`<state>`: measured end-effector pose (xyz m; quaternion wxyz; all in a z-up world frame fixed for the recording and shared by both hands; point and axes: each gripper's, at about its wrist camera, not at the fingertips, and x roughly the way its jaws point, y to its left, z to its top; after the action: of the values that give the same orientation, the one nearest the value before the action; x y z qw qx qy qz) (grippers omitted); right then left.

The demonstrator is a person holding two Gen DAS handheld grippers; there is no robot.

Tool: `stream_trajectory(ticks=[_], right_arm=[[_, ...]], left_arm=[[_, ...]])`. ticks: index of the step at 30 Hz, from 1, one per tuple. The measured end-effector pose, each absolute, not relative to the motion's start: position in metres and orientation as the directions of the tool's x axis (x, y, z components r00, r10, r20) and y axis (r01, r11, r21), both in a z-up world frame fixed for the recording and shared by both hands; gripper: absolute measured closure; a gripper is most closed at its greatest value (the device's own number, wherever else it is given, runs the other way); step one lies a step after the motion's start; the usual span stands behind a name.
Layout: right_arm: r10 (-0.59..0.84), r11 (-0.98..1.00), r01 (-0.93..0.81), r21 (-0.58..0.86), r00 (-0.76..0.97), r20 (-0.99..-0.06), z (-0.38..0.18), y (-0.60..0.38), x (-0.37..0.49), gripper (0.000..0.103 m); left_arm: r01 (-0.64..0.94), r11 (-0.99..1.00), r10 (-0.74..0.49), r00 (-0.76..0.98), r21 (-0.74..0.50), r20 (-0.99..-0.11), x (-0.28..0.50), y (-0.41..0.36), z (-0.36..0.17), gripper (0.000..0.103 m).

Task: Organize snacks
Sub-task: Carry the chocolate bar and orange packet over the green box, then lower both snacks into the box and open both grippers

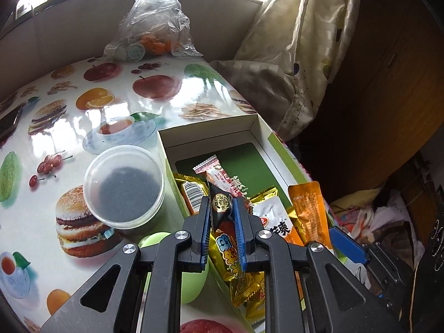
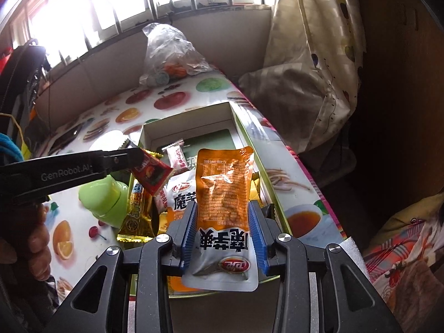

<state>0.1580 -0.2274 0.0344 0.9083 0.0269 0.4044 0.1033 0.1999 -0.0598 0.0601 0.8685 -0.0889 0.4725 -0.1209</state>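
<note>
Snacks: orange pouch (image 2: 223, 191) pinched in right claw (image 2: 223, 211), above box (image 2: 277, 211).

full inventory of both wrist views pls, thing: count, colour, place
box: 1, white inside with green rim, open on the table's right side
loose snack packets: several, gold, white and pink, inside the box
orange pouch: 1, orange and white, held above the box
dark red packet: 1, dark red and black, held over the box
plastic tub: 1, clear with dark contents, left of the box
green container: 1, light green, near the box's near left corner
plastic bag: 1, clear, far end of table
table: 1, white cloth with food prints
curtain: 1, cream, right
left hand-held gripper: 1, black with blue pads, shut on the dark red packet
right hand-held gripper: 1, black with blue pads, shut on the orange pouch
</note>
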Motion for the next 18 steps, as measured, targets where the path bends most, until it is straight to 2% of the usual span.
stream_trajectory(ticks=[18], right_arm=[[0.214,0.975,-0.186,0.121,0.647,-0.731,0.029,-0.226,0.166,0.058]], left_arm=[[0.136,0.962,-0.273,0.503,-0.238,-0.820,0.211,-0.069,0.051,0.082]])
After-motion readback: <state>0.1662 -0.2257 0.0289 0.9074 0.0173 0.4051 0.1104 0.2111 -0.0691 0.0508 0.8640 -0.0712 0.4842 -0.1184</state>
